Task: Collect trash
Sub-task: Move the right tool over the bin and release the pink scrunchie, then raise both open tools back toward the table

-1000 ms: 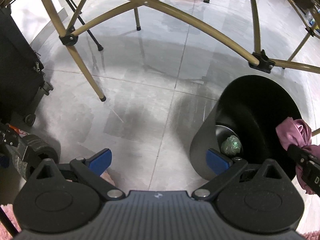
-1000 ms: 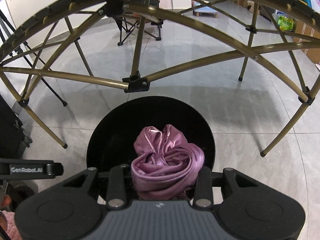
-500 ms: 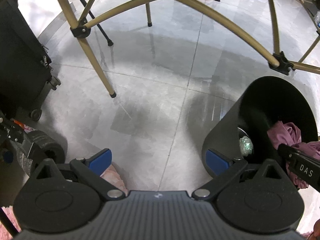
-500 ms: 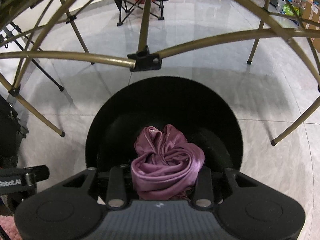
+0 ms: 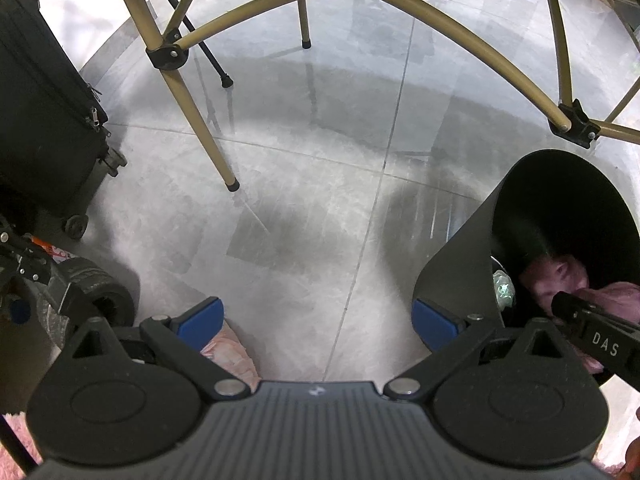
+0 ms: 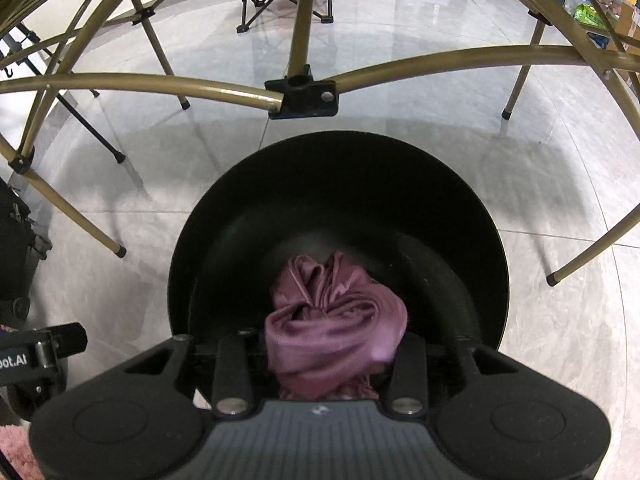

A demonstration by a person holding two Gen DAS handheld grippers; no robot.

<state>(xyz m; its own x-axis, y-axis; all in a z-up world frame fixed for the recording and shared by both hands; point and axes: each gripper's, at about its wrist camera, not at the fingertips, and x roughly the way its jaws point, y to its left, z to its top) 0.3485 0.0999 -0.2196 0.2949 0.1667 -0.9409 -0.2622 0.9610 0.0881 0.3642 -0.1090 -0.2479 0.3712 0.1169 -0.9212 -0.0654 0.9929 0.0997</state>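
Holding the right tongs point(image 6: 320, 364) over the mouth of the black bin point(image 6: 472, 216), I see the crumpled purple cloth point(image 6: 334, 324) sitting between their two black fingers point(image 6: 234, 364), down inside the rim on the near side of the bin. The jaws have just been opening a little, and they are still narrow, with the cloth bunched between them; the right-hand finger lies against the fabric, while on the left side I see a dark sliver between finger and cloth, so I cannot tell whether the grip still presses.

From the left wrist view, the left tongs point(image 5: 316, 320) stand wide, their blue pads point(image 5: 200, 316) far apart with nothing between them but grey tiled floor point(image 5: 304, 208). The bin point(image 5: 460, 276) stands on the floor just beside the right-hand blue pad, and inside it I make out the purple cloth point(image 5: 560, 276) with the tip of the right tongs point(image 5: 592, 332) reaching in over it. A small greenish shiny wad point(image 5: 502, 286) lies deeper in the bin, near its left wall.

A gold-coloured tube frame point(image 6: 160, 82) arches over the floor above the bin. A black wheeled case point(image 5: 44, 120) stands at the left side of the floor, and a bit of pink fabric point(image 5: 230, 352) shows just under the left blue pad.
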